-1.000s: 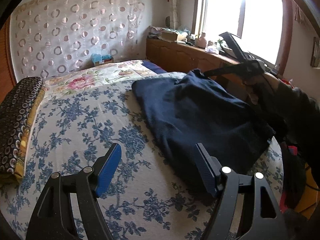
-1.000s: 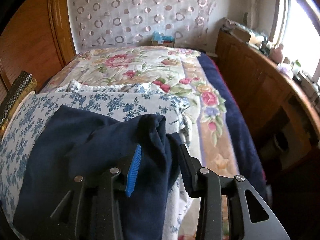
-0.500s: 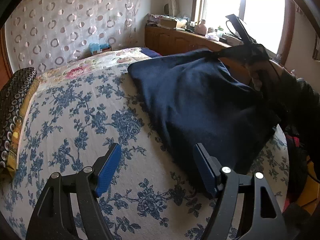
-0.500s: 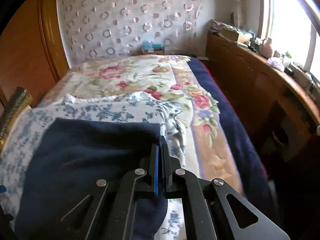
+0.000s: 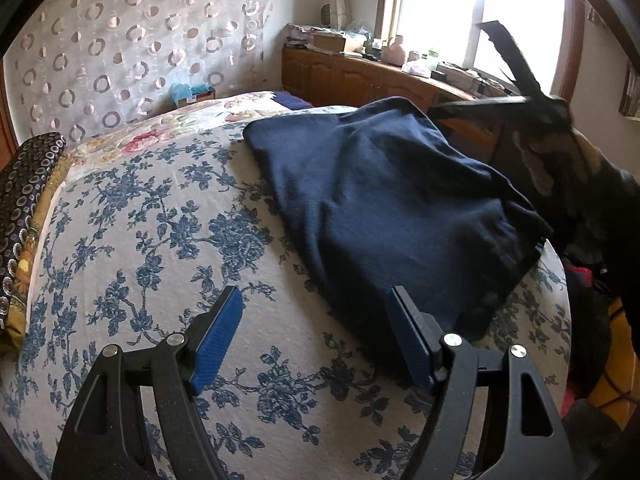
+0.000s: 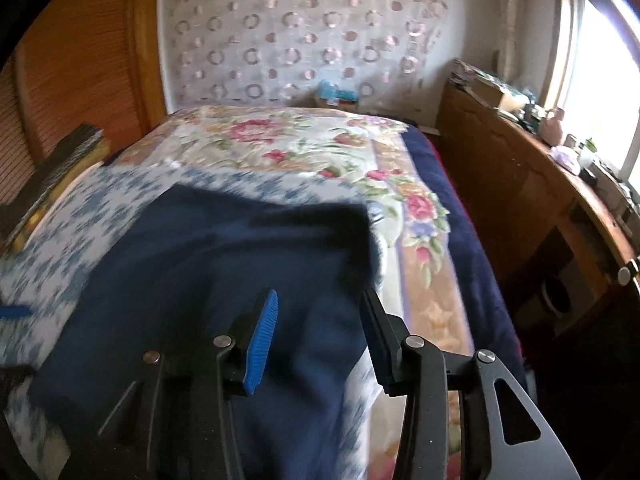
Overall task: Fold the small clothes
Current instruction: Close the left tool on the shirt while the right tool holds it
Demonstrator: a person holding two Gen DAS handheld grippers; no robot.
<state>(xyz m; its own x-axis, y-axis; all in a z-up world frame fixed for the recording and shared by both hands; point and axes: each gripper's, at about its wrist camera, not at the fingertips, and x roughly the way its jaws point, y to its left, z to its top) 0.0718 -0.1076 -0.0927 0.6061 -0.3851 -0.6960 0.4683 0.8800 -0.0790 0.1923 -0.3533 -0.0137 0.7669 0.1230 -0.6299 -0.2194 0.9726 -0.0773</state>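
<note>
So we've got the bed (image 5: 140,216) taking up most of the scene, blue-flower cover on top, and the navy garment (image 5: 384,200) lying on its right side, running from the near right edge back toward the far right. It's lumpy, with its far right corner humped up and a ridge running down it, so it isn't flat.

Left gripper (image 5: 316,336) hangs over the cover near us, jaws spread wide with nothing between them; its right finger sits just beside the garment's near edge. Right gripper (image 6: 316,332) is over the garment's near right part, jaws apart too, no cloth pinched as far as we can tell, though that view is smeared.

Biggest worry: the garment sits right at the bed's right edge (image 6: 360,380), so any drag that way could slide it off. Next, folding over that ridge would probably lock in a crooked crease. We'd flatten first. Smaller thing: the cover is loose and wrinkled, so a low pinch might grab cover along with cloth. Smallest: with both claws empty, one-sided pulling would likely just skew the whole piece.
</note>
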